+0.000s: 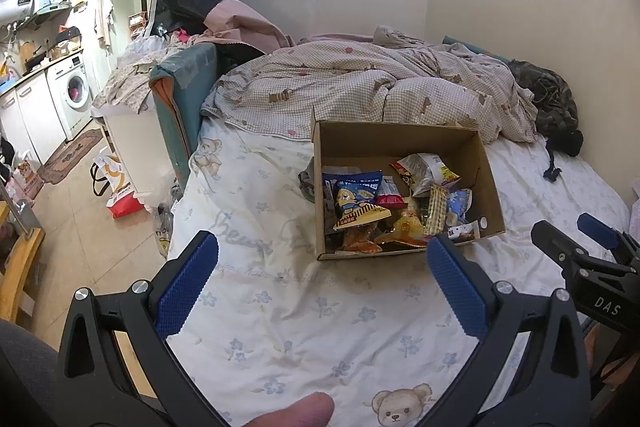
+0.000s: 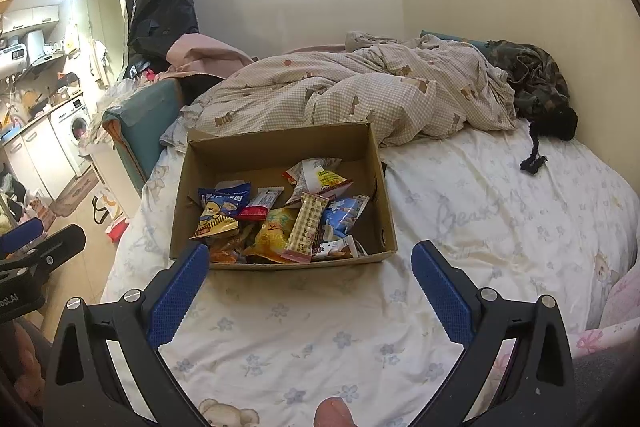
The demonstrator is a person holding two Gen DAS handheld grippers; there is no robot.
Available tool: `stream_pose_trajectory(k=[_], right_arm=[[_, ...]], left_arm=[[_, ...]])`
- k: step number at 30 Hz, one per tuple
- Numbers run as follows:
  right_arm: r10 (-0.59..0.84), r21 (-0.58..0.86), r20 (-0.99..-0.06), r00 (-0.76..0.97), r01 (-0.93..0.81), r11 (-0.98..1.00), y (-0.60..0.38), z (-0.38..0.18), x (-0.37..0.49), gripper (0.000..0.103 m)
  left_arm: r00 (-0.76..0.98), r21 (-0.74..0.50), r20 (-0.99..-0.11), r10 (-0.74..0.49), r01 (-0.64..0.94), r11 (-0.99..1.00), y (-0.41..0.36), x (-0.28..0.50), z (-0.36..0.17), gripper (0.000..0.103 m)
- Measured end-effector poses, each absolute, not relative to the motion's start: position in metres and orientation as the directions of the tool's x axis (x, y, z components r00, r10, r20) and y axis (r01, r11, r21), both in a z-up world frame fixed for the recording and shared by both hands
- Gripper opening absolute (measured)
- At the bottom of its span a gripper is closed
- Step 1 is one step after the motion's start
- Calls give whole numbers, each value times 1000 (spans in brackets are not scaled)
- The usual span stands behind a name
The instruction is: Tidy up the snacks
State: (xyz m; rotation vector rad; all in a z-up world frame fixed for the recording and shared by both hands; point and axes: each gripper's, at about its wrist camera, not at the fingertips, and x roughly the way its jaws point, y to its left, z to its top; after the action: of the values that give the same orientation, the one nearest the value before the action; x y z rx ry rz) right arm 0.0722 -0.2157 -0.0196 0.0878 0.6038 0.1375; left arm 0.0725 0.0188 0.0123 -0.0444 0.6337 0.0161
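Left wrist view. A bed covered with a white floral sheet point(image 1: 304, 311) fills the lower field; a crumpled checked quilt point(image 1: 360, 87) lies against the far wall, and a kitchen corner with a washing machine point(image 1: 74, 93) shows at far left. An open cardboard box point(image 1: 490, 183) rests on the sheet just in front of the quilt. Inside it lie mixed snack packets point(image 1: 396, 211), heaped toward the near wall; a blue-and-yellow packet point(image 1: 358, 201) lies at the left of the heap. The left gripper point(image 1: 322, 253) is spread wide, its blue ribbed pads point(image 1: 186, 285) well apart and holding nothing; it hangs above the bare sheet, near the box's front edge and clear of it. The right gripper point(image 1: 568, 229) enters at the right edge, beside the box; its fingers stand apart with nothing between them.

Right wrist view. The same bed, quilt point(image 2: 340, 99) and pale wall appear. The cardboard box point(image 2: 384, 203) sits centrally, directly ahead of the right gripper point(image 2: 310, 261), whose jaws are wide apart and empty, the pads point(image 2: 178, 297) flanking the box's near wall without touching it. The snack packets point(image 2: 280, 219) crowd the box's front half; a cream checked bar point(image 2: 308, 227) lies on top. The left gripper point(image 2: 44, 233) shows at the left edge, over the floor side of the bed.
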Motion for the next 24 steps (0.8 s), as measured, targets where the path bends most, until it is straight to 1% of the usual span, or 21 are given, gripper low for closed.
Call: stream_pose_trajectory(k=[24], right_arm=[[153, 120, -560, 814, -103, 987, -215, -20, 73, 103]], left_arm=[[803, -51, -596, -15, -20, 999, 16, 71, 13, 103]])
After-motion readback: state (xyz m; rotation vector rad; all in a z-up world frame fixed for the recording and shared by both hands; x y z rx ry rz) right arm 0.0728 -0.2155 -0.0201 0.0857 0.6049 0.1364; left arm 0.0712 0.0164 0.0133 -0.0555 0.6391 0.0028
